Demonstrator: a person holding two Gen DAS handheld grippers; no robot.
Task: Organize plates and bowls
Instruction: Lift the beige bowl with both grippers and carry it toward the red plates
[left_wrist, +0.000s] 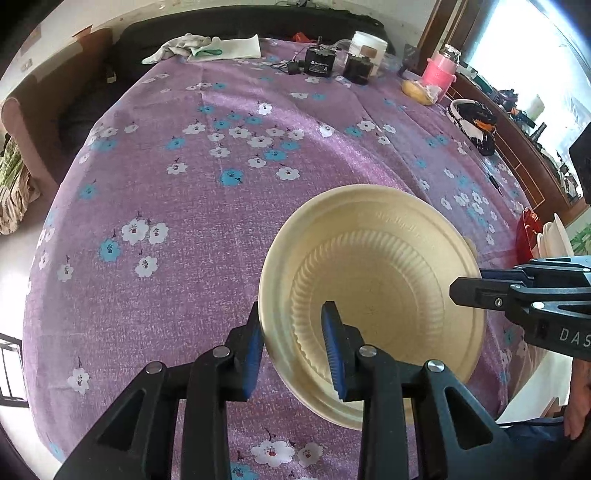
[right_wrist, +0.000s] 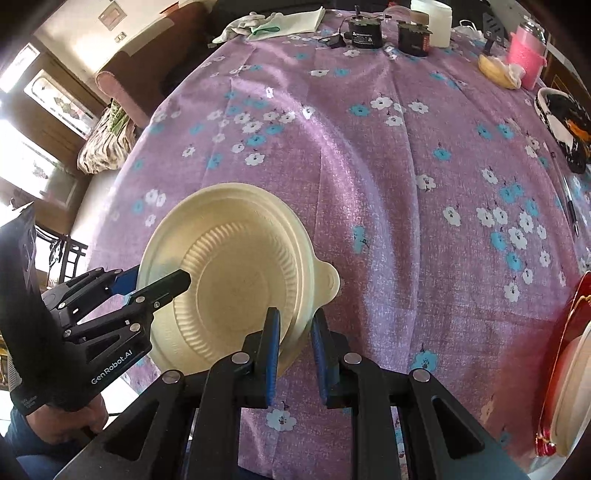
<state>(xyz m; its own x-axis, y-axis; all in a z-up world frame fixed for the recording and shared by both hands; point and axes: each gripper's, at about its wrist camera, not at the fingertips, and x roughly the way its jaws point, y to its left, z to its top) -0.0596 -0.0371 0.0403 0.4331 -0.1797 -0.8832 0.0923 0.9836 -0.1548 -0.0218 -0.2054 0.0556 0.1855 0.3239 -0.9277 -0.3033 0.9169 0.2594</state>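
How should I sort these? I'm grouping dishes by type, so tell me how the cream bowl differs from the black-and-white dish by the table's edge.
Look: the cream bowl is plain with a ribbed inner wall; the black-and-white dish is splashed black, white and orange.
Place: the cream bowl is close, its rim straddled by the left gripper and right gripper; the black-and-white dish lies far off, untouched.
Both face up.
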